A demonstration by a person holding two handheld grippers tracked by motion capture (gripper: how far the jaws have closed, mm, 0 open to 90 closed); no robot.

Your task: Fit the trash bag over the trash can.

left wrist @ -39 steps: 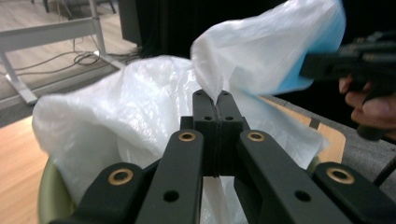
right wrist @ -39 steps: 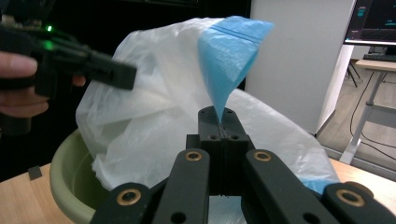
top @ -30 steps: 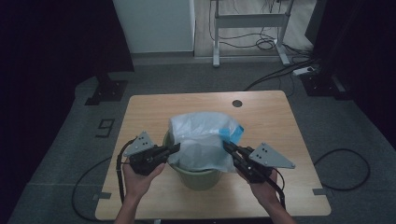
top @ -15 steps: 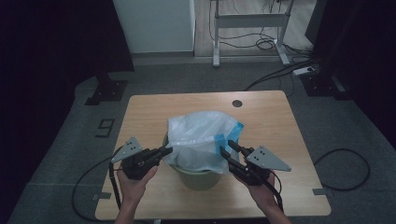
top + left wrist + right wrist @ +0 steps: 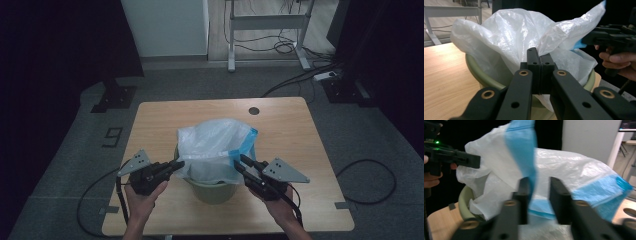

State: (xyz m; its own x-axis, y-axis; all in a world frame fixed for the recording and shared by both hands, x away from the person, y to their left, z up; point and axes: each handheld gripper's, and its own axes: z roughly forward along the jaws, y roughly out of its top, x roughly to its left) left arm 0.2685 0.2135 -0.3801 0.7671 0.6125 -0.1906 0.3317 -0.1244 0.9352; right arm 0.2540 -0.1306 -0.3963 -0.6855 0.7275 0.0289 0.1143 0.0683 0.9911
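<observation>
The white plastic bag (image 5: pixel 215 150) with its blue drawstring band (image 5: pixel 245 147) sits bunched up in the green bin (image 5: pixel 212 189), near the front middle of the wooden table (image 5: pixel 160 120), and the job in hand looks like getting that bag's mouth opened out over the bin's rim. On one side the left gripper (image 5: pixel 177 164) has its jaws pressed together on a fold of the film, a firm pinch right at the bag's edge, as the left gripper view shows (image 5: pixel 539 62). Over on the other side the right gripper (image 5: pixel 239 161) has just been closing, but its jaws stand apart with the blue band hanging loose between them (image 5: pixel 537 195), nothing nipped yet. To do this well, I'd say the right jaws should bite on the band itself, not the thin film, then both hands draw apart evenly and down over the rim. Pull one-sided and that light bin may tip or slide.
</observation>
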